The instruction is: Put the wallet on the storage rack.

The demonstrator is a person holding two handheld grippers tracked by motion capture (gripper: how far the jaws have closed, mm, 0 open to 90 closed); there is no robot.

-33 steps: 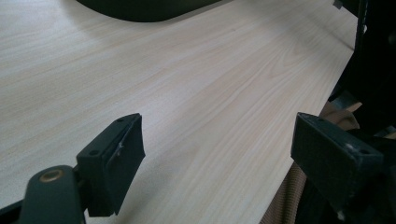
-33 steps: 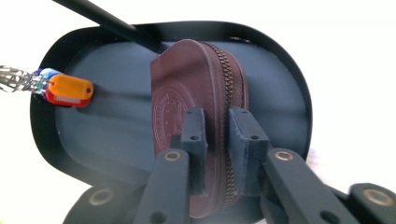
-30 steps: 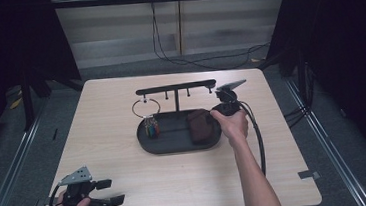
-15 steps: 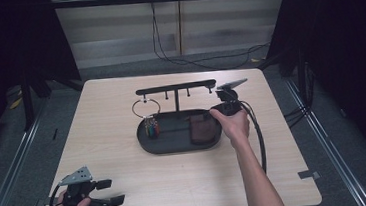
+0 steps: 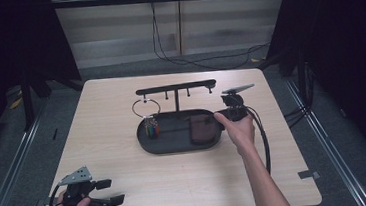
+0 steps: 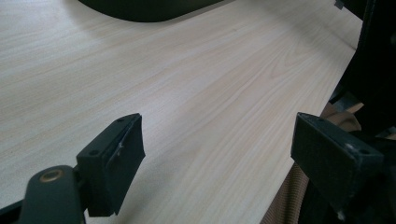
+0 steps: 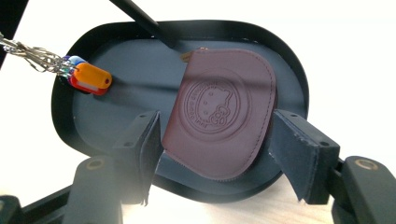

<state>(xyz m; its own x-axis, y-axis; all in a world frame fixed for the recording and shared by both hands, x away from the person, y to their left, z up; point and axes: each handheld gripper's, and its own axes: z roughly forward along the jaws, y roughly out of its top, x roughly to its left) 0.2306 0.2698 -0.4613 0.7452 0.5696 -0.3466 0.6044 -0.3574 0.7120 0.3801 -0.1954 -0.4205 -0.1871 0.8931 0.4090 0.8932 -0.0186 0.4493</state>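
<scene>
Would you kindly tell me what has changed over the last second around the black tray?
The right tongs have just been opening; the maroon coin pouch lies in the black tray between the jaws, their pads apart from it, so it looks let go. The right hand barely shifted. The left tongs, the key ring with coloured tags and the hook stand stayed as they were.

High view overhead; gripper views close, sharing tray point(image 5: 146, 141).
</scene>
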